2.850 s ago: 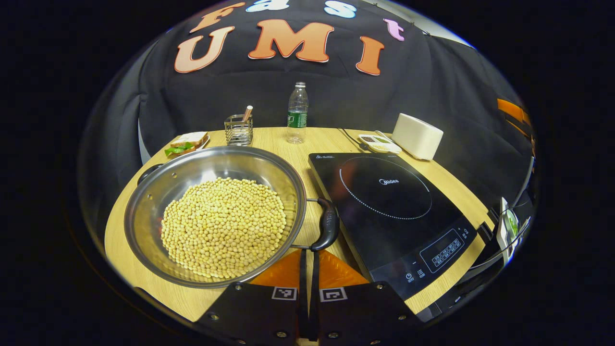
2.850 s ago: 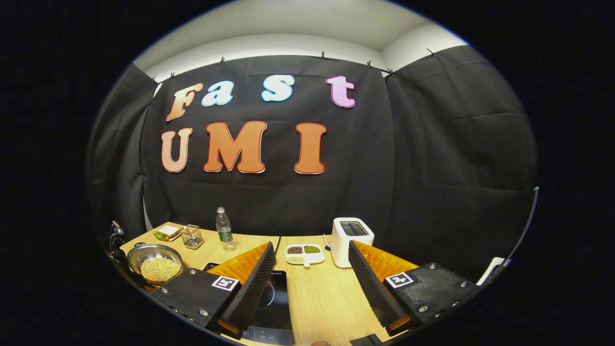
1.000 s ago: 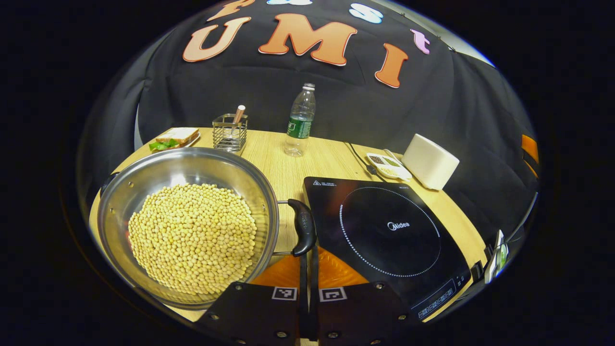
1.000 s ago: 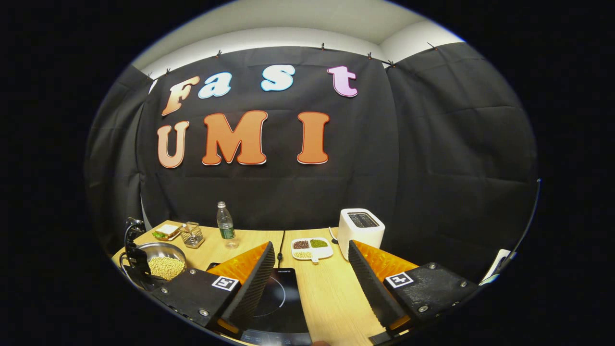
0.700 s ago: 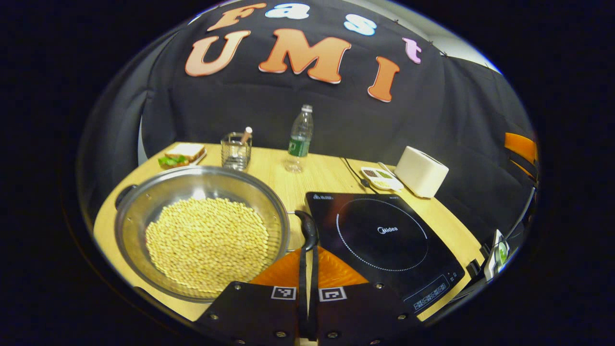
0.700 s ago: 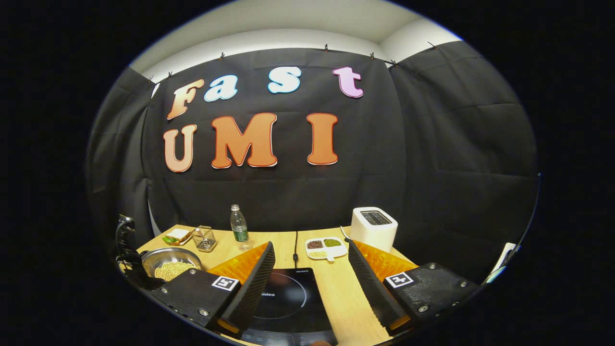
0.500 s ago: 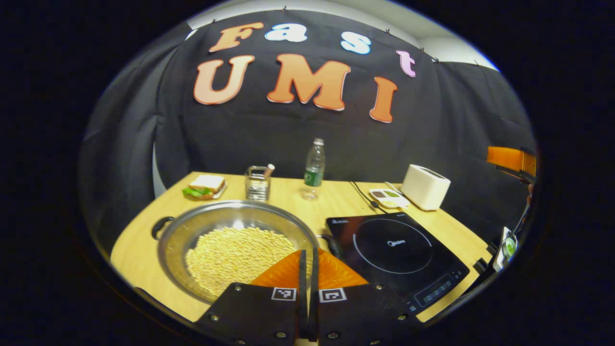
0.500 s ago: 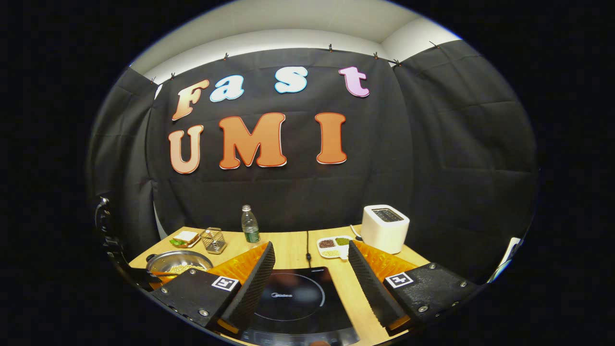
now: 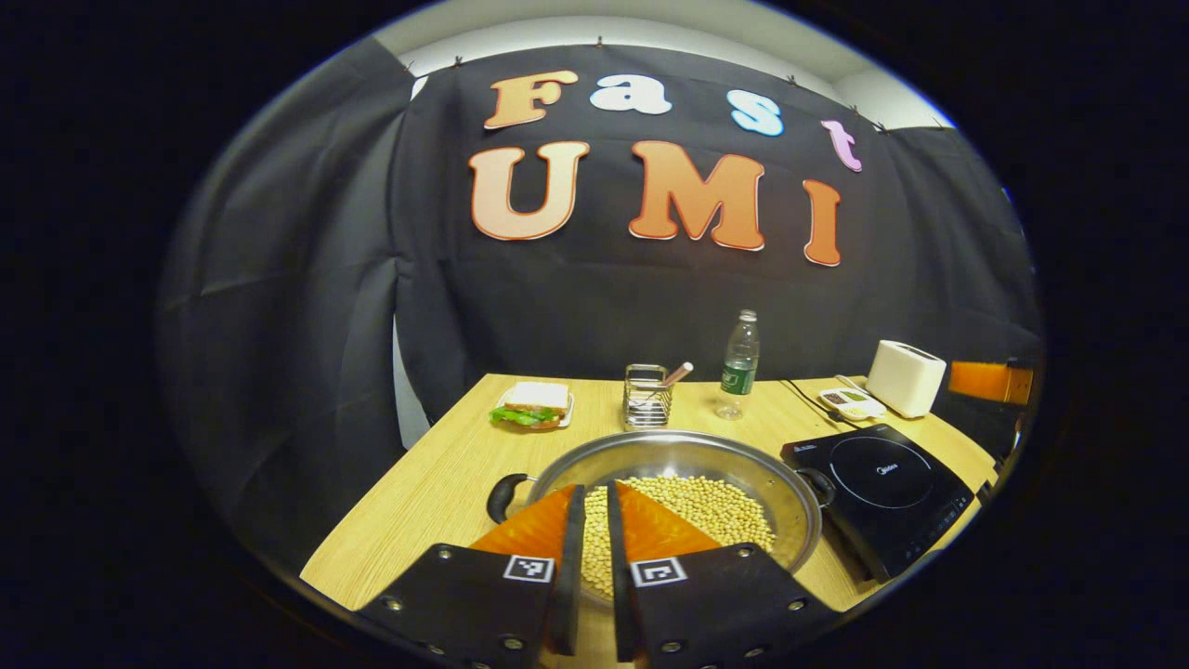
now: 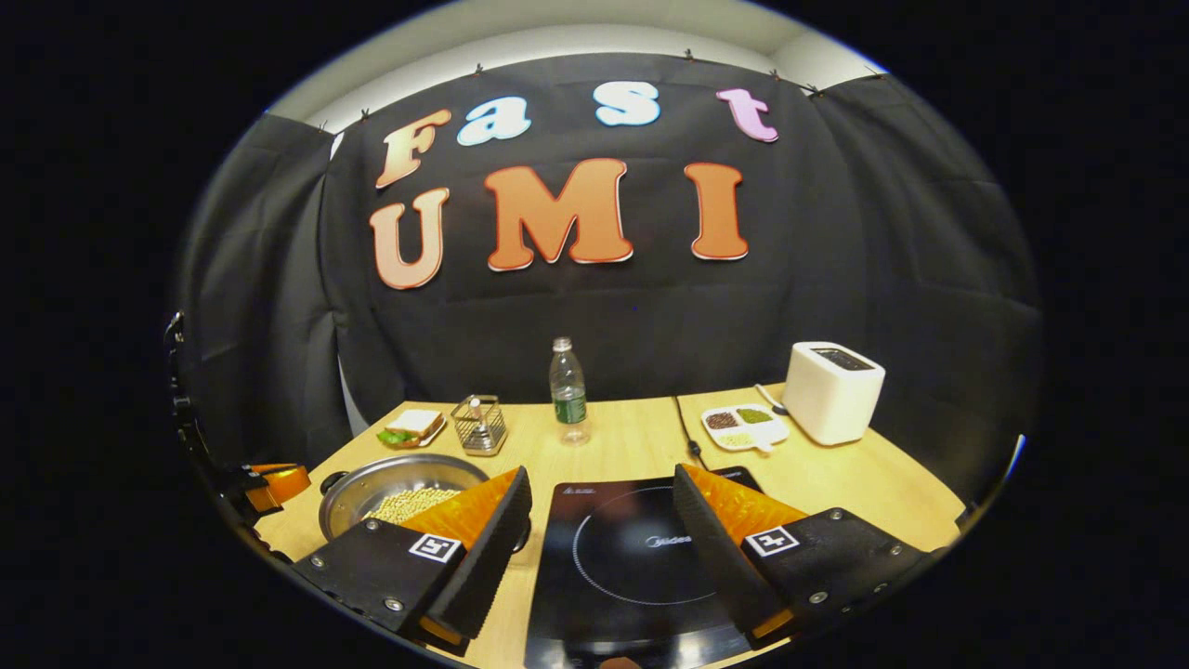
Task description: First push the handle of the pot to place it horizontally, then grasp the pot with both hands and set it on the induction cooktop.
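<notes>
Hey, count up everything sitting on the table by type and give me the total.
Cookware: 1, pot
Appliances: 2, induction cooktop, toaster
Food dishes: 2, sandwich plate, divided tray
Bottles: 1, water bottle
Wire holders: 1, wire basket
Total: 7

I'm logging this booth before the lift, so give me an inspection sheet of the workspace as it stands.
Surface: wooden table, in one piece.
Job's things: pot of beans stands on the table left of the induction cooktop; side handles lie level.
Clutter: sandwich plate, wire holder, water bottle, divided dish, toaster.
Grippers: left tool nearly closed, empty, over the pot; right tool open above the cooktop.
Cables: black cord runs back from the cooktop.
Surroundings: black cloth wall.
</notes>
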A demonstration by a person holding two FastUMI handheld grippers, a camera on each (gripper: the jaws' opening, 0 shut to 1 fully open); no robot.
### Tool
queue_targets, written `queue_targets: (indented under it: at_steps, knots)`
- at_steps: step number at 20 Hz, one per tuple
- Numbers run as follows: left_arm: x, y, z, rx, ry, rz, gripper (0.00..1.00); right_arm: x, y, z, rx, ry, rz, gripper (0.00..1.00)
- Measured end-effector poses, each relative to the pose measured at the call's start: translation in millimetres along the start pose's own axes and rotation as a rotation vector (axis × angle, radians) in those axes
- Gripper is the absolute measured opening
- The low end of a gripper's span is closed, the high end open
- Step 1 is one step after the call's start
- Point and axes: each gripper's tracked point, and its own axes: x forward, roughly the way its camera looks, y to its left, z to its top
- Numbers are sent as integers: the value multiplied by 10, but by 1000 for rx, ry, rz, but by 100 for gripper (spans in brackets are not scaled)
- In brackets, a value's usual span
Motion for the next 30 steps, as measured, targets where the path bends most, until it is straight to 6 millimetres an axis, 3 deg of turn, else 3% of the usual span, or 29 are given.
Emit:
queue_targets:
  at_steps: [2,4,5,6,7,14,17,21,24,27,28,29,30]
  knots:
    - [42,197,-44,-6,13,-2,41,125,229,-183,-22,37,24,95]
    - [130,361,-77,20,23,2,53,266,345,-357,-49,86,31,96]
    - [168,432,-112,31,33,8,73,327,376,-447,-60,113,25,96]
    - [236,490,-175,35,48,11,81,385,403,-503,-67,134,18,96]
    - [302,529,-234,37,69,13,83,437,426,-538,-74,147,7,96]
    - [709,506,-610,28,186,-54,83,679,510,-794,-80,237,-38,96]
    - [837,601,-631,31,188,-17,84,734,624,-876,-81,266,-21,96]
    - [906,515,-638,-6,187,-63,84,759,746,-1023,-104,310,3,96]
    - [968,607,-726,-7,216,-39,84,764,841,-1075,-103,330,25,95]
    - [991,585,-839,-41,243,-57,87,785,853,-1170,-102,364,23,86]
    - [1019,590,-906,-66,257,-56,77,818,825,-1192,-107,368,12,83]
    - [1024,600,-883,-83,263,-57,58,836,790,-1207,-115,365,-2,78]
    - [993,596,-887,-90,271,-61,63,858,788,-1212,-114,365,-1,74]
